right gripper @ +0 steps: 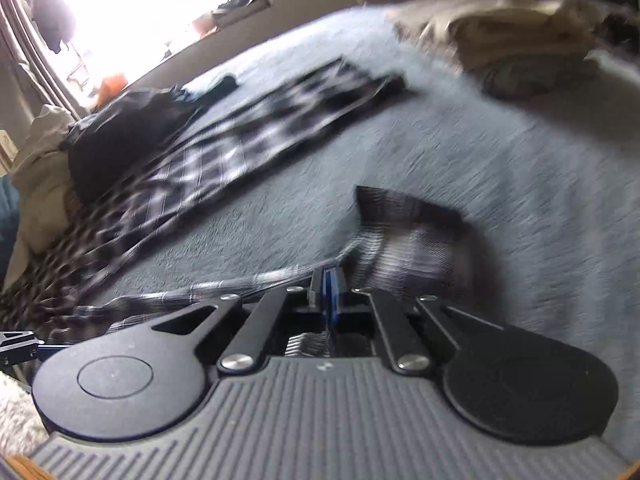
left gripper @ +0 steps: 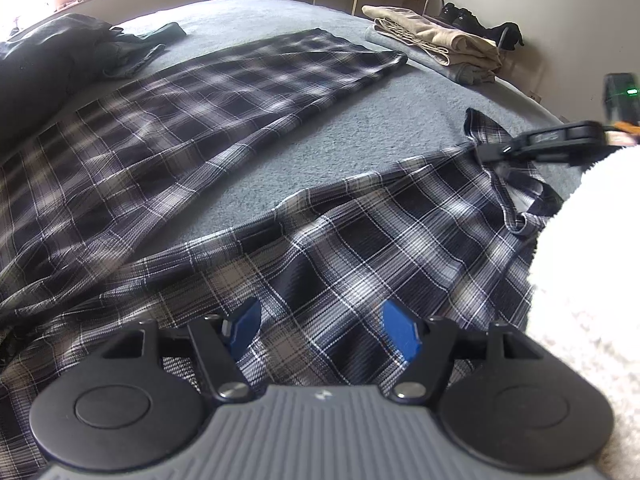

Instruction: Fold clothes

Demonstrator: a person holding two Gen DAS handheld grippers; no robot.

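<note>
While plaid pants (left gripper: 224, 120) lie w/ legs diagonal, right gripper (right gripper: 330, 280) fingers clench cuff; left gripper (left gripper: 320, 330) fingers released.

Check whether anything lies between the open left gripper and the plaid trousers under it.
Nothing visible does. The left gripper hangs open directly over the plaid trousers, only fabric showing between its blue pads. The right gripper is already shut on the far leg's hem.

A grey-blanketed bed (left gripper: 352, 128) carries spread plaid trousers (left gripper: 192, 120), folded beige clothes (left gripper: 436, 36) and a dark pile (left gripper: 48, 64).
</note>
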